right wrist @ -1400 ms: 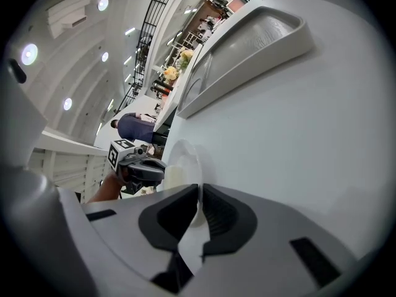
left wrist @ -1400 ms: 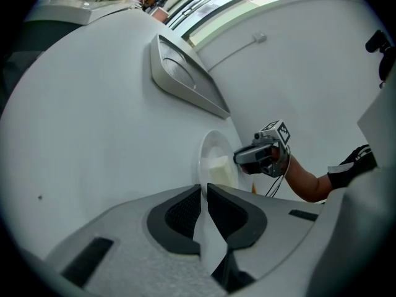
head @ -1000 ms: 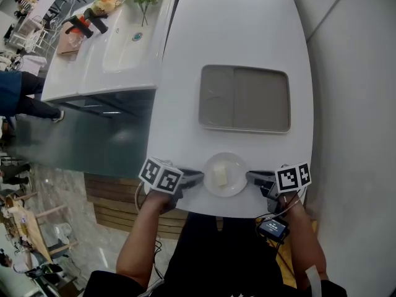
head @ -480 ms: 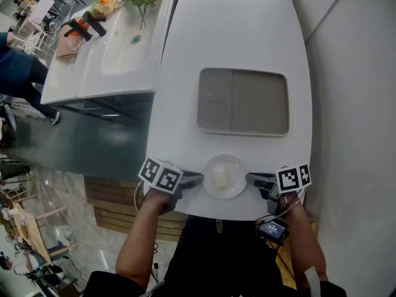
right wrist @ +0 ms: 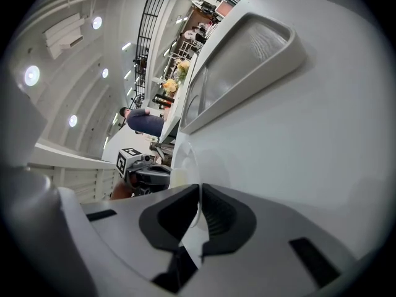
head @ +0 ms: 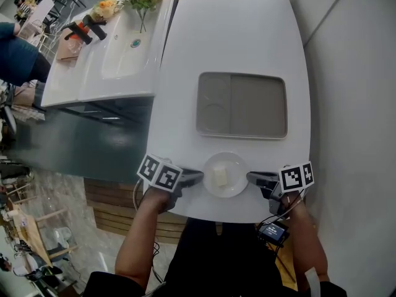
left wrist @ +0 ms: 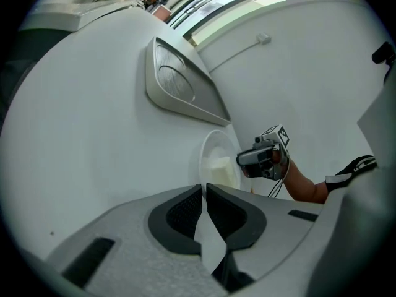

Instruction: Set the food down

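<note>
Pale food [head: 221, 177] on the plate [head: 236, 165], left gripper [head: 199, 177] pinching its rim at 9 o'clock; right gripper [head: 250, 177] pinching at 3 o'clock

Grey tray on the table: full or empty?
Empty: the grey tray's compartments show bare; the food sits on the plate.

At the bottom centre, the left gripper [left wrist: 203, 192] has its dark jaws pinched on the near rim of a white plate [left wrist: 212, 147] carrying a pale block of food [left wrist: 221, 167]. Right of centre, the right gripper [left wrist: 245, 161] meets the plate's far rim. A grey tray [left wrist: 179, 85] lies in the upper middle of the white table [left wrist: 74, 135].
</note>
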The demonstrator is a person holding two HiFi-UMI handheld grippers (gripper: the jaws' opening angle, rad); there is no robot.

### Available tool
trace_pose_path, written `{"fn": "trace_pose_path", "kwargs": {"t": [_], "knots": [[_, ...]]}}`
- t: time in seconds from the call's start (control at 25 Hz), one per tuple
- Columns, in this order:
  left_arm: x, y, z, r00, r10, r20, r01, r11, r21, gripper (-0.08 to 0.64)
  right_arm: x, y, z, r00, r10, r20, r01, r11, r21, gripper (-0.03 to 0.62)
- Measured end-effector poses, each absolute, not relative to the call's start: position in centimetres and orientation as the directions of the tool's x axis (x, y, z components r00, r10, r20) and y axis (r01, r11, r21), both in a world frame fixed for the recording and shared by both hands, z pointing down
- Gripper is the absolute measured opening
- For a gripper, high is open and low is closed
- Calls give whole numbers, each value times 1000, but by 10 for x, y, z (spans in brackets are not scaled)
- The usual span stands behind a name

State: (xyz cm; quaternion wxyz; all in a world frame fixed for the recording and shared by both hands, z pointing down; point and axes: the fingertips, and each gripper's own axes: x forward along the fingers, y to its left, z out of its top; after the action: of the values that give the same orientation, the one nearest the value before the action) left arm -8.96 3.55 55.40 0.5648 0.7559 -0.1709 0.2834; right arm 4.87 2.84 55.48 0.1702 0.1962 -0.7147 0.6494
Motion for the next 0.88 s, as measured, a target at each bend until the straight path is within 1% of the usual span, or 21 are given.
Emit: {"fn": "trace_pose_path", "kwargs": {"t": [0.56, 0.88], "knots": [[-73, -15, 529, 770, 61, 636, -572, -378, 728, 25, 64, -14, 530, -868, -133, 478, -492, 117, -862, 17], [-60, -47, 523, 765, 50, 642, -570, -410, 712, 25, 78, -41, 521, -855, -185, 484, -510, 144, -848, 17]]}}
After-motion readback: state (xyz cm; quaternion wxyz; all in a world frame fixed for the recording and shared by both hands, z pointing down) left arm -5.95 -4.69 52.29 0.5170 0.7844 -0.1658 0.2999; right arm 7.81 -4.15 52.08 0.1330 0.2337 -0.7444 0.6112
